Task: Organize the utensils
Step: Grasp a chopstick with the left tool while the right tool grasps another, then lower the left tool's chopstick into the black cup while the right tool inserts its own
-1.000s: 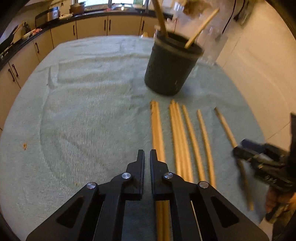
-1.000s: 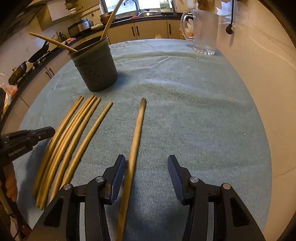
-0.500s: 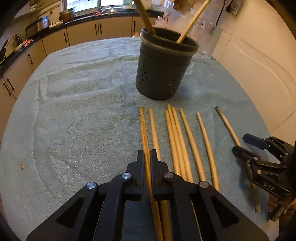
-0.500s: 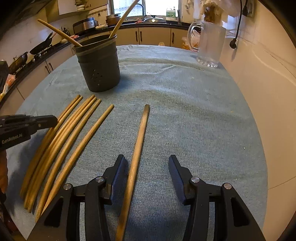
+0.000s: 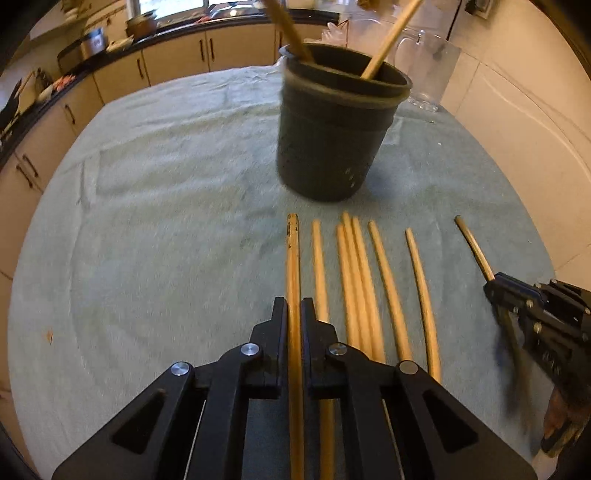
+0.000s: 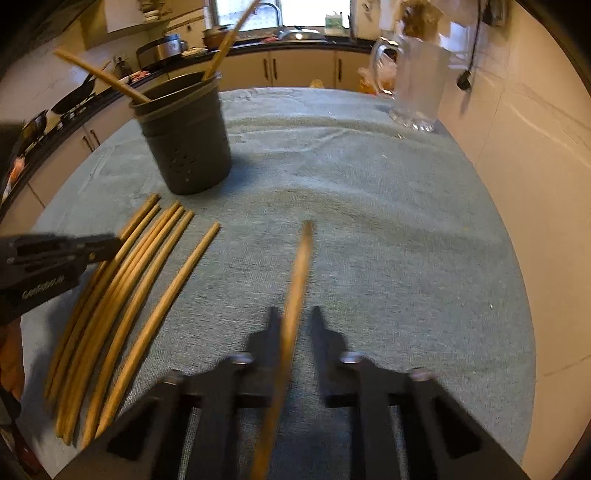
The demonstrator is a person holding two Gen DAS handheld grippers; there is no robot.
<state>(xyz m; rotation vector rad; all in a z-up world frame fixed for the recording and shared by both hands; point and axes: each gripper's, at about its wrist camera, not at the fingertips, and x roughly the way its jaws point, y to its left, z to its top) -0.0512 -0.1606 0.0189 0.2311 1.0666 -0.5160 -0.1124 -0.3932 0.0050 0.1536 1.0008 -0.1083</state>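
A pale green towel (image 5: 166, 221) covers the whole tabletop, a little rumpled toward the far edge, with a small orange crumb (image 5: 48, 336) on its left side. On it stands a dark perforated utensil holder (image 5: 332, 133) with two wooden sticks leaning out of it, and behind that, against the cream tiled wall (image 6: 535, 147), a clear glass jug (image 6: 419, 85). A black cable hangs down the wall beside the jug. Across the room runs a dark countertop over cream cabinets (image 6: 303, 72), with pots and pans along it and a sink under a bright window (image 6: 314, 11).

A row of wooden chopsticks (image 5: 354, 288) lies on the towel just in front of the holder, side by side, tips pointing toward it. The left gripper (image 5: 294, 314) is clamped on the leftmost chopstick (image 5: 293, 258), jaws drawn together around it. Off to the right of the row, well apart from the others, the right gripper (image 6: 293, 321) has just closed, and its jaws now pinch a single chopstick (image 6: 301, 258); that view is blurred, but the stick sits squarely between the pads. A hand (image 5: 561, 417) shows below that gripper at the frame's edge.
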